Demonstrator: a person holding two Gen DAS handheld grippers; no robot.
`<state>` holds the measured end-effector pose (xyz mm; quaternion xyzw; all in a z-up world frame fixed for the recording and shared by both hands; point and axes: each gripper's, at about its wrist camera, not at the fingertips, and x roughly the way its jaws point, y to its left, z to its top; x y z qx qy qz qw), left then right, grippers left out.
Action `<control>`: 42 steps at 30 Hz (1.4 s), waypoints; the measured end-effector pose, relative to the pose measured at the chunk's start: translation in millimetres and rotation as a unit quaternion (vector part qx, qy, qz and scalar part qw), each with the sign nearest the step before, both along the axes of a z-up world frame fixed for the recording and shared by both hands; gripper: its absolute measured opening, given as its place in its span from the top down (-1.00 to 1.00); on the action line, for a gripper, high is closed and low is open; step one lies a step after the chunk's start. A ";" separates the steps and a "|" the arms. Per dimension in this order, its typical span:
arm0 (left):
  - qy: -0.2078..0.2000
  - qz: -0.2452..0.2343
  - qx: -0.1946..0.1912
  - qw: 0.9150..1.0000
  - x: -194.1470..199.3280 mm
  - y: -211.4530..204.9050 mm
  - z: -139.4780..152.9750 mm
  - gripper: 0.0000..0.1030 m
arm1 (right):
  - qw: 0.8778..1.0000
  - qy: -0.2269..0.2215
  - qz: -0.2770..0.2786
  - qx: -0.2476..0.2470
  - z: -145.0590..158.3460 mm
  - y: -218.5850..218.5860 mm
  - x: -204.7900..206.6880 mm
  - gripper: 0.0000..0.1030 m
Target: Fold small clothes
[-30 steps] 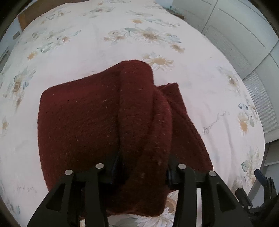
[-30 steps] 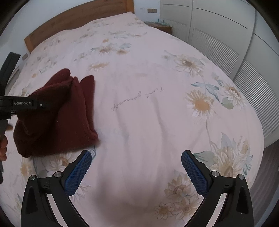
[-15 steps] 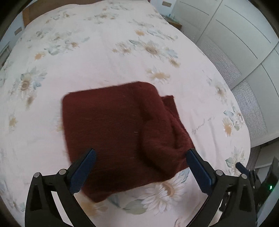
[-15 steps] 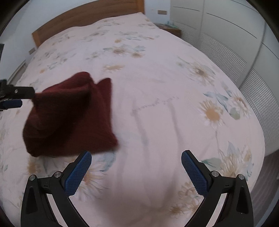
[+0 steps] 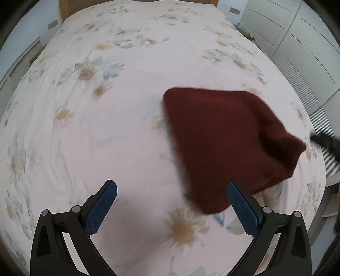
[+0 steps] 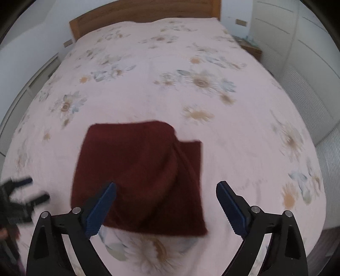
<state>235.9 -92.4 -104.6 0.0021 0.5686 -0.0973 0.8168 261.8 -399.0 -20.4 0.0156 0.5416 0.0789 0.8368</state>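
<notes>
Folded dark red knit garment (image 6: 140,176) lying flat on the bed (image 6: 148,89), on the pale floral bedspread, roughly a square with a second layer poking out along its right edge in the right wrist view. Looks like a rounded fold bulging down the middle of it too.

Right gripper (image 6: 165,203) hovering just above the near edge of the garment, jaws wide apart, nothing between them. Left blue pad (image 6: 99,212) overlapping the garment's near left corner in the picture, can't tell if actually touching. Right pad out over bare bedspread.

Left gripper (image 5: 172,210) also with jaws spread wide and empty. From that camera, garment (image 5: 229,144) sitting up and to the right, its near corner just by the right-hand pad (image 5: 242,210), left pad over plain bedspread. Pretty motion-blurred, so edges of the cloth fuzzy.

Left gripper also showing as a dark blur at the left edge of the right wrist view (image 6: 19,199), off to the side of the garment, not touching it.

Wooden headboard (image 6: 144,19) at the far end of the bed, white wardrobe doors (image 6: 297,53) along the right.
</notes>
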 end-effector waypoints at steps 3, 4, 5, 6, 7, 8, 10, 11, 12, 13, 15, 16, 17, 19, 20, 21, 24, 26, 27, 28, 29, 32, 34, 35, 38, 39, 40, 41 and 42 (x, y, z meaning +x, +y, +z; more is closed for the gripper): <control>0.003 0.010 -0.004 1.000 -8.3 11.2 -5.0 -0.98 | 0.999 0.033 0.005 -0.003 -11.9 18.8 26.9 -0.60; 0.004 0.011 -0.005 1.000 -10.4 13.2 -6.2 -0.98 | 0.999 0.049 0.010 -0.011 -20.5 26.5 34.4 -0.53; 0.002 0.010 -0.004 1.000 -12.3 14.0 -6.7 -0.98 | 0.998 0.062 0.014 -0.011 -27.8 31.2 38.4 -0.52; 0.001 0.008 -0.004 1.000 -14.1 13.8 -7.0 -0.98 | 0.997 0.075 0.016 -0.009 -36.0 34.9 41.0 -0.50; 0.001 0.002 -0.004 1.000 -15.7 12.0 -7.6 -0.98 | 0.996 0.088 0.019 -0.011 -45.1 38.9 41.8 -0.49; 0.002 -0.002 -0.003 1.000 -16.4 11.9 -9.4 -0.98 | 0.995 0.100 0.024 -0.010 -53.0 41.5 41.3 -0.47; 0.002 -0.009 -0.003 1.000 -17.9 9.3 -11.7 -0.98 | 0.993 0.111 0.034 -0.013 -65.9 46.1 36.4 -0.46; 0.002 -0.012 -0.004 1.000 -18.9 8.0 -12.6 -0.98 | 0.992 0.118 0.039 -0.015 -72.3 47.0 33.1 -0.44; 0.004 -0.014 -0.004 1.000 -19.7 6.8 -13.7 -0.98 | 0.991 0.124 0.042 -0.015 -77.1 46.6 29.9 -0.31; 0.006 -0.016 -0.004 1.000 -19.9 5.5 -14.9 -0.98 | 0.990 0.133 0.043 -0.015 -83.8 43.7 26.4 -0.09; 0.008 -0.018 -0.004 1.000 -20.0 2.7 -17.0 -0.98 | 0.988 0.146 0.039 -0.009 -91.1 35.3 20.6 0.06; 0.008 -0.018 -0.004 1.000 -20.3 1.7 -17.6 -0.98 | 0.988 0.151 0.039 -0.002 -94.5 29.9 17.3 0.15; 0.008 -0.018 -0.006 1.000 -20.4 0.7 -18.1 -0.98 | 0.987 0.155 0.037 0.007 -97.7 23.7 14.5 0.19; 0.012 -0.019 -0.010 1.000 -20.4 -1.3 -19.1 -0.98 | 0.987 0.155 0.029 0.030 -98.8 11.2 10.1 0.32; 0.013 -0.019 -0.011 1.000 -19.8 -1.9 -19.7 -0.98 | 0.988 0.150 0.023 0.041 -97.0 5.4 7.7 0.34; 0.013 -0.021 -0.009 1.000 -20.0 -2.9 -19.9 -0.98 | 0.989 0.142 0.019 0.049 -95.1 0.0 5.4 0.38; 0.012 -0.026 0.000 1.000 -19.4 -5.9 -19.6 -0.98 | 0.992 0.111 0.006 0.061 -83.6 -15.0 -1.9 0.43; 0.012 -0.027 0.000 1.000 -19.0 -7.5 -19.2 -0.98 | 0.994 0.091 -0.005 0.065 -73.2 -26.9 -6.6 0.45; 0.012 -0.027 -0.001 1.000 -18.6 -7.7 -18.6 -0.98 | 0.994 0.084 -0.009 0.066 -69.7 -31.6 -8.5 0.46; 0.011 -0.026 -0.002 1.000 -18.4 -8.4 -18.2 -0.98 | 0.995 0.078 -0.014 0.065 -66.1 -37.8 -11.0 0.47; 0.011 -0.025 -0.002 1.000 -17.8 -8.9 -17.7 -0.98 | 0.995 0.074 -0.017 0.062 -63.3 -43.3 -13.5 0.47; 0.009 -0.025 -0.004 1.000 -16.3 -11.9 -17.0 -0.98 | 0.996 0.067 -0.026 0.045 -63.1 -59.2 -27.5 0.47; 0.011 -0.027 -0.005 1.000 -15.8 -15.1 -18.1 -0.98 | 0.995 0.079 -0.034 0.047 -74.5 -70.5 -33.8 0.47; 0.012 -0.028 -0.006 1.000 -15.1 -17.6 -19.8 -0.98 | 0.994 0.088 -0.035 0.046 -82.5 -72.2 -35.0 0.47; 0.019 -0.030 -0.007 0.999 -14.7 -24.5 -25.2 -0.98 | 0.993 0.094 -0.040 0.056 -101.4 -70.9 -37.8 0.36; 0.021 -0.030 -0.010 0.999 -15.2 -26.4 -26.5 -0.98 | 0.993 0.088 -0.044 0.060 -102.3 -71.4 -38.9 0.19; 0.023 -0.033 -0.013 0.999 -15.3 -28.1 -27.6 -0.98 | 0.993 0.083 -0.049 0.061 -100.8 -72.7 -39.4 0.05; 0.023 -0.034 -0.013 0.999 -15.4 -29.0 -28.4 -0.98 | 0.994 0.080 -0.050 0.061 -98.5 -73.4 -39.5 -0.02; 0.023 -0.034 -0.011 0.999 -15.4 -30.9 -28.9 -0.98 | 0.994 0.075 -0.049 0.059 -95.3 -73.6 -39.6 -0.19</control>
